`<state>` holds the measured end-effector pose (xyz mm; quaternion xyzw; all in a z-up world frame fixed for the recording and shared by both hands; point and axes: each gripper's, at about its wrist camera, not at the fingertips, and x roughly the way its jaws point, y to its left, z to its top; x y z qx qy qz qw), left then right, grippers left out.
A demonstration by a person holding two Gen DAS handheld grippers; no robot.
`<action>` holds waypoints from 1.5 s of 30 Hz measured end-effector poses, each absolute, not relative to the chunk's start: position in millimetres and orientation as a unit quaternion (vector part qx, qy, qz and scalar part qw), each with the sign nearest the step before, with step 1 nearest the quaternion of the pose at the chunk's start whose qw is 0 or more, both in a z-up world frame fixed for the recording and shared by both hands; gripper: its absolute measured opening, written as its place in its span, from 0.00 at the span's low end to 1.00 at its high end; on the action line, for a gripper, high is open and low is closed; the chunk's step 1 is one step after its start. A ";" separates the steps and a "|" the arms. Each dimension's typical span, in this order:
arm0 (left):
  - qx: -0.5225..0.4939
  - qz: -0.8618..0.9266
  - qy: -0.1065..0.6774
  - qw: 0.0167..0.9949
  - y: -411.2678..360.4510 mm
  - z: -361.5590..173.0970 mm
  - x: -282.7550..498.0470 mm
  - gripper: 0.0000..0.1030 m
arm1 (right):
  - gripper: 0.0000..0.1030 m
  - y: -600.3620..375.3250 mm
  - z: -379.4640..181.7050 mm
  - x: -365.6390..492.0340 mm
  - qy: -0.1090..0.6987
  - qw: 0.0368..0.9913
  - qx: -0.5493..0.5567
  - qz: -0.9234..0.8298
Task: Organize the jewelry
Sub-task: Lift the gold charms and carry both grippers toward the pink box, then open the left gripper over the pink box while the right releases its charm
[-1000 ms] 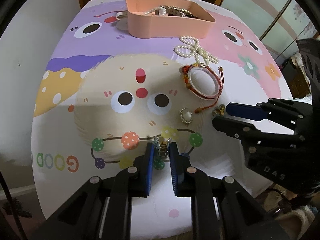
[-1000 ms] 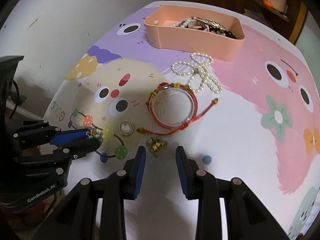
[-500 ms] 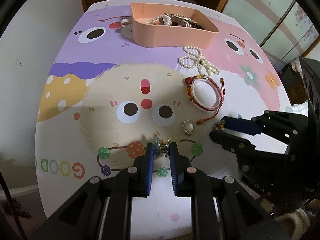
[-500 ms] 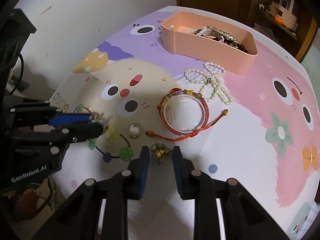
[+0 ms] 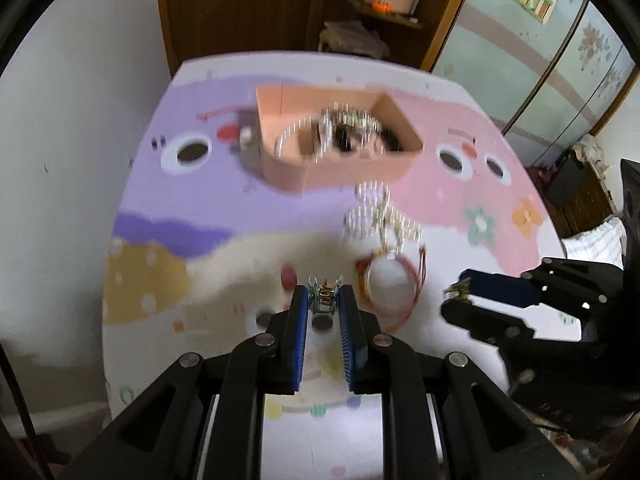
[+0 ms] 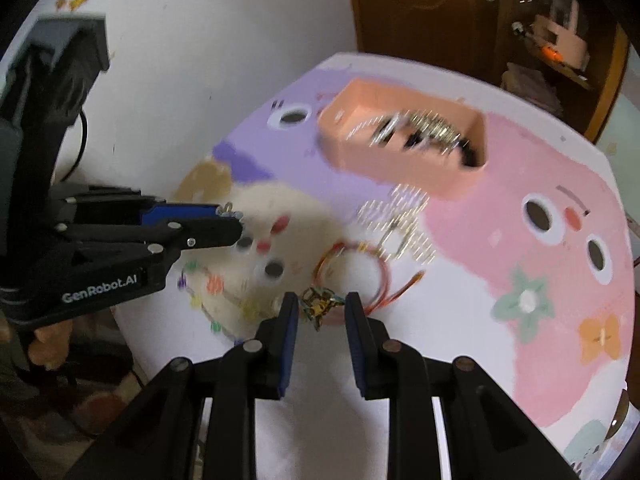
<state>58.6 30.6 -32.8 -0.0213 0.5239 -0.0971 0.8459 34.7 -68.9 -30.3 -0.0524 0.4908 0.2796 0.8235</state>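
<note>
Both small gold ornaments are clamped aloft, one in the left gripper (image 5: 323, 300), one in the right gripper (image 6: 321, 307), short of the part-filled pink tray (image 5: 340, 168) at the table's far edge; pearl strand (image 5: 380, 216) and red bangle (image 5: 390, 284) are left mid-table.

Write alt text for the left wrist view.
The left gripper pinches a small gold earring above a cartoon-print table. Ahead, blurred, sit a pink tray of jewelry, a pearl strand and a red bangle.
</note>
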 end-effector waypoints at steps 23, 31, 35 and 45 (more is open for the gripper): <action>-0.044 -0.079 0.522 0.848 34.3 -16.9 225.7 0.13 | 0.23 -76.2 -1.5 186.2 0.485 0.832 0.083 0.258; -0.036 -0.076 0.546 0.834 34.0 -37.6 250.2 0.13 | 0.23 -55.5 -27.2 202.2 0.513 0.812 0.085 0.266; -0.032 -0.069 0.552 0.830 39.7 -41.8 257.6 0.13 | 0.24 -46.5 -39.3 208.8 0.525 0.801 0.099 0.271; -0.030 -0.069 0.557 0.827 44.8 -43.8 261.7 0.15 | 0.27 -35.0 -49.2 218.3 0.534 0.791 0.111 0.276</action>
